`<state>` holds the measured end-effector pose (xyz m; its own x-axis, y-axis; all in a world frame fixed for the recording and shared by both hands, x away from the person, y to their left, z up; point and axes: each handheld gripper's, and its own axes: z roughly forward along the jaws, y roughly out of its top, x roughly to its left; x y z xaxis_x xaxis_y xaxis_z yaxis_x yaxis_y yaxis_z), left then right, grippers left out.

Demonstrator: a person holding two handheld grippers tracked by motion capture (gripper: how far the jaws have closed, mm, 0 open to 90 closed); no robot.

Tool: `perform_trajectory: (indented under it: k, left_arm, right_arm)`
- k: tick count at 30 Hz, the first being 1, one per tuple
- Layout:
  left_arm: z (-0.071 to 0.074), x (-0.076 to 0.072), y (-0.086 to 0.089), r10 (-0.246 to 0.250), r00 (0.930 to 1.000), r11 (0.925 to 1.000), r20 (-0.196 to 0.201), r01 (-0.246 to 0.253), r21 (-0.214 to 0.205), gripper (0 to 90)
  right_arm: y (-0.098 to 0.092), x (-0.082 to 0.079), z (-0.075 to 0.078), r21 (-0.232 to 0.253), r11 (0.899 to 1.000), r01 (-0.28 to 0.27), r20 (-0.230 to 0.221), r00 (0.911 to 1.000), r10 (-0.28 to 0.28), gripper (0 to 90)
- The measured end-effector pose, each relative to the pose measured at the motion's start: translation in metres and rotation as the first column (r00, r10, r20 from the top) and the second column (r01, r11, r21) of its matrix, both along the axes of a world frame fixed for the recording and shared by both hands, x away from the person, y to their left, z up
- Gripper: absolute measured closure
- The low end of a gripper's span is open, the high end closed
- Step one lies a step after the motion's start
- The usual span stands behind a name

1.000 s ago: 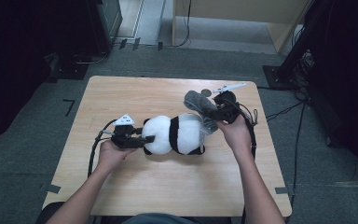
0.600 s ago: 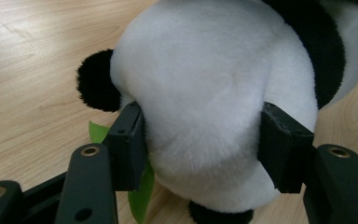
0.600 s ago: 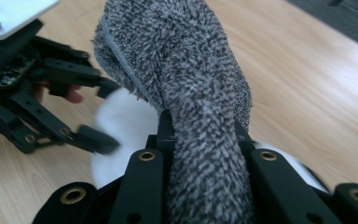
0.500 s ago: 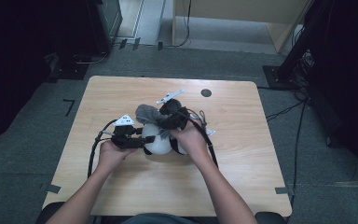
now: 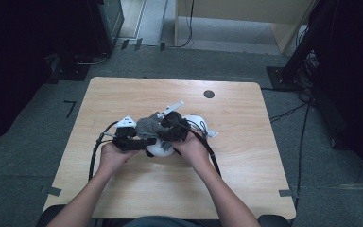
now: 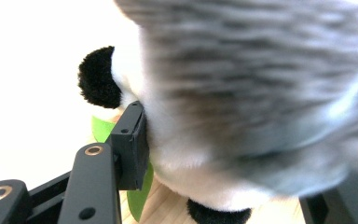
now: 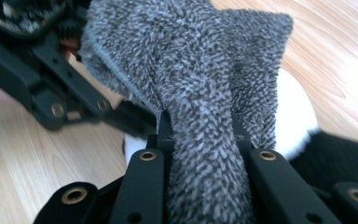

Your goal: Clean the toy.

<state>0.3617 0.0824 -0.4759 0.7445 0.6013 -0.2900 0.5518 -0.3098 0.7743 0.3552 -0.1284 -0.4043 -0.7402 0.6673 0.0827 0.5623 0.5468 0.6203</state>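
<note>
A black-and-white panda plush [image 5: 161, 148] lies on the wooden table [image 5: 264, 156], mostly covered by the hands. My left gripper [image 5: 147, 142] comes in from the left and is shut on the plush's white head [image 6: 186, 177], its pad [image 6: 131, 149] pressed into the fur below a black ear [image 6: 98, 84]. A green leaf [image 6: 103, 128] pokes out behind that pad. My right gripper [image 7: 200, 135] is shut on a fuzzy grey cloth [image 7: 191, 60]. It holds the cloth [image 5: 149, 125] over the panda's head, right above the left gripper. The cloth [image 6: 261, 70] hangs blurred and close in the left gripper view.
A small black round hole [image 5: 209, 93] sits in the table near its far edge. Cables trail from both grippers along the forearms. The floor around the table is grey, with dark furniture legs at the back and right.
The right hand has carried the grey cloth leftward and lower, from the panda's right end to over its head beside the left gripper. The left hand has stayed put.
</note>
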Motion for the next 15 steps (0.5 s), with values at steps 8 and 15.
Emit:
perform_trajectory:
  k: [8,15]
  left_arm:
    - [0.001,0.0,-0.001,0.0,1.0,1.0,0.008,0.0,0.002,43.8]
    - [0.001,0.0,-0.001,-0.004,1.0,1.0,0.007,0.004,-0.005,44.2]
  right_arm:
    - [-0.038,-0.005,-0.001,0.043,0.998,0.048,-0.017,0.9988,-0.047,76.2]
    - [-0.06,-0.016,0.003,0.053,0.996,0.072,0.001,0.9974,-0.072,76.2]
